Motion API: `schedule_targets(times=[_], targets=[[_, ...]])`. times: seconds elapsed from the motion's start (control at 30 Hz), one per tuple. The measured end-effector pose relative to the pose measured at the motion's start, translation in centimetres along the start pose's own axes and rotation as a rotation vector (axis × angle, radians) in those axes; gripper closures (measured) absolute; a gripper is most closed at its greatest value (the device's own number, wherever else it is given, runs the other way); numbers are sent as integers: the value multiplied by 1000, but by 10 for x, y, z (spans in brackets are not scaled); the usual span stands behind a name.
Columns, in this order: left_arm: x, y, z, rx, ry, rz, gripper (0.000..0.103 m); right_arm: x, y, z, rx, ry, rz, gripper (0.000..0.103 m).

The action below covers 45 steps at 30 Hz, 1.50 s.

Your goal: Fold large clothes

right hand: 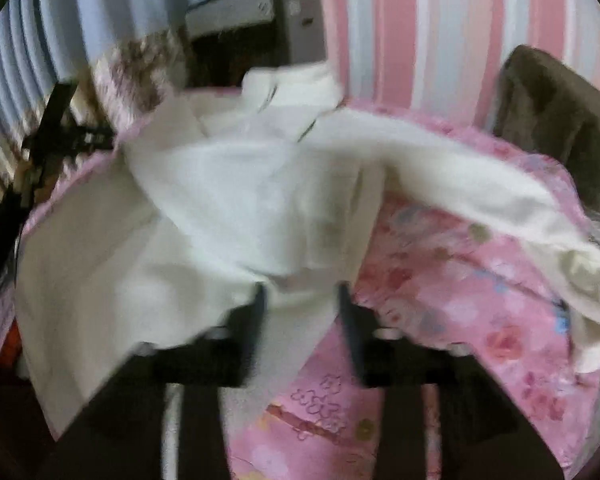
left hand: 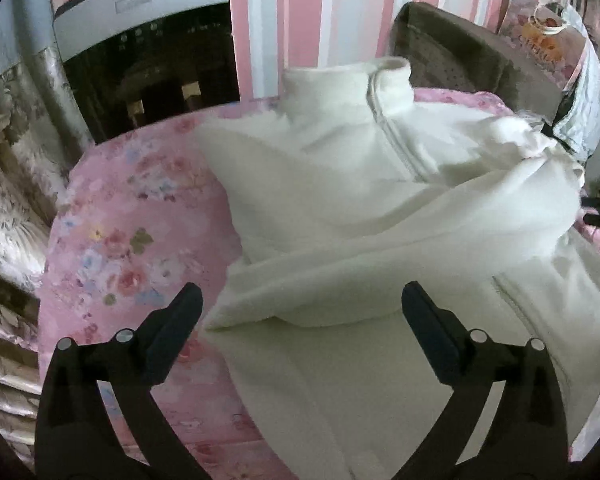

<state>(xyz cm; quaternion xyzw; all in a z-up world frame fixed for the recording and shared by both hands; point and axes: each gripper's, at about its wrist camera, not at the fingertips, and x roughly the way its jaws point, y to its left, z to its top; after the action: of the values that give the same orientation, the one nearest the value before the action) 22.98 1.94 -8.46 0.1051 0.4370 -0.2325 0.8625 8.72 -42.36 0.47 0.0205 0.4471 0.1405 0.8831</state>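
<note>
A large white fleece jacket (left hand: 380, 208) with a zip and stand-up collar lies on a pink floral bedsheet (left hand: 120, 220). One sleeve is folded across its body. My left gripper (left hand: 302, 300) is open and empty, hovering over the jacket's left edge near the folded sleeve end. In the blurred right wrist view the jacket (right hand: 228, 200) is partly lifted and its right sleeve (right hand: 480, 192) drapes to the right. My right gripper (right hand: 302, 296) has white cloth between its fingers, but the jaws stand apart and blur hides any grip.
A pink and white striped wall (left hand: 320, 12) rises behind the bed. A silver appliance (left hand: 140, 20) stands at the back left. A brown chair back (left hand: 452, 44) is behind the jacket. A floral curtain (left hand: 8, 160) hangs left. The left gripper shows as a black frame (right hand: 48, 136).
</note>
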Motion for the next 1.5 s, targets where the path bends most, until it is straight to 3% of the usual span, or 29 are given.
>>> schedule_targets(times=[0.13,0.33,0.37,0.4,0.43,0.5,0.53,0.7,0.8,0.97,1.0,1.03,1.07,1.1,1.13,1.23,1.33,1.4,1.5], targets=[[5,14,21,-40,0,22,3,4,-12,34,88,-55,-18,49],[70,28,65,-110,89,-19,4,68,-17,55,200,117,-35,50],[86,27,71,-102,119,-2,5,73,-15,54,202,119,-39,56],[101,25,75,-91,147,13,19,75,-13,55,203,119,-36,72],[110,24,77,-87,168,12,49,77,-12,56,207,119,-27,76],[127,30,82,-124,215,-59,64,68,-5,64,183,80,-24,78],[127,32,84,-135,203,-66,78,63,-2,71,165,52,-32,78],[76,48,92,-160,11,26,87,21,19,128,62,-249,-31,79],[71,83,96,-243,-6,-6,86,40,9,144,59,-254,-62,79],[117,82,93,-224,82,72,74,127,-30,112,92,31,-138,76],[120,84,92,-229,83,82,67,136,-35,100,106,94,-120,71],[120,87,90,-235,78,95,54,135,-35,91,104,110,-111,70],[118,91,88,-240,73,107,45,130,-33,84,87,115,-102,68],[113,94,85,-247,71,118,30,119,-31,79,67,118,-109,59],[109,96,82,-250,71,120,23,106,-30,75,59,122,-111,53],[92,102,74,-245,71,106,15,76,-31,81,51,76,-130,50],[73,88,63,-240,60,64,9,64,-46,107,145,-4,-91,43],[62,68,54,-199,54,18,9,83,-62,120,250,19,-29,34],[60,39,45,-124,66,10,9,131,-74,130,368,126,24,34]])
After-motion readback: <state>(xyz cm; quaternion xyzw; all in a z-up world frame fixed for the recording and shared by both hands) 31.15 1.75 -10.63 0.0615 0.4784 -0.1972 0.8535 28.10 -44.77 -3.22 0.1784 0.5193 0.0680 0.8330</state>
